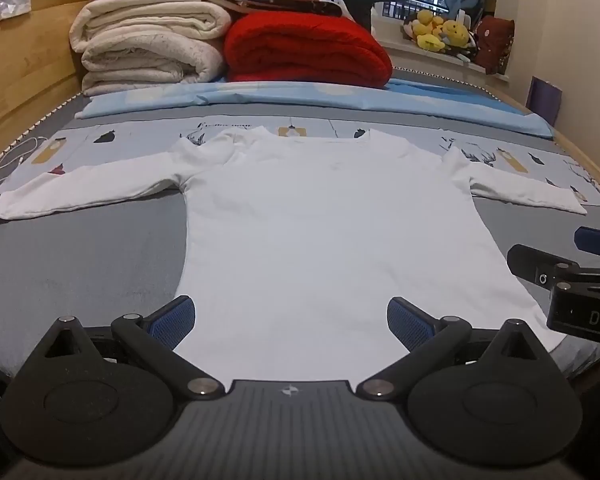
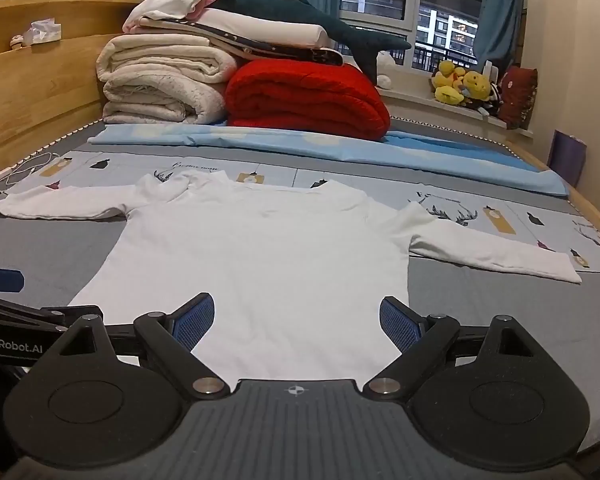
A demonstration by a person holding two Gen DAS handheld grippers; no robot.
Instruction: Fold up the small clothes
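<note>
A small white long-sleeved shirt (image 1: 324,232) lies flat on the bed, collar at the far end, both sleeves spread out sideways; it also shows in the right wrist view (image 2: 268,264). My left gripper (image 1: 291,316) is open and empty, its blue pads over the shirt's near hem on the left part. My right gripper (image 2: 296,318) is open and empty over the near hem on the right part. The right gripper shows at the right edge of the left wrist view (image 1: 572,280). The left gripper shows at the left edge of the right wrist view (image 2: 4,304).
The bed has a grey sheet (image 1: 80,256) and a patterned blue cover (image 2: 480,216). Folded cream blankets (image 1: 148,48) and a red quilt (image 1: 304,52) are stacked at the far end. A wooden headboard (image 1: 24,68) runs along the left. Plush toys (image 2: 464,88) sit on the windowsill.
</note>
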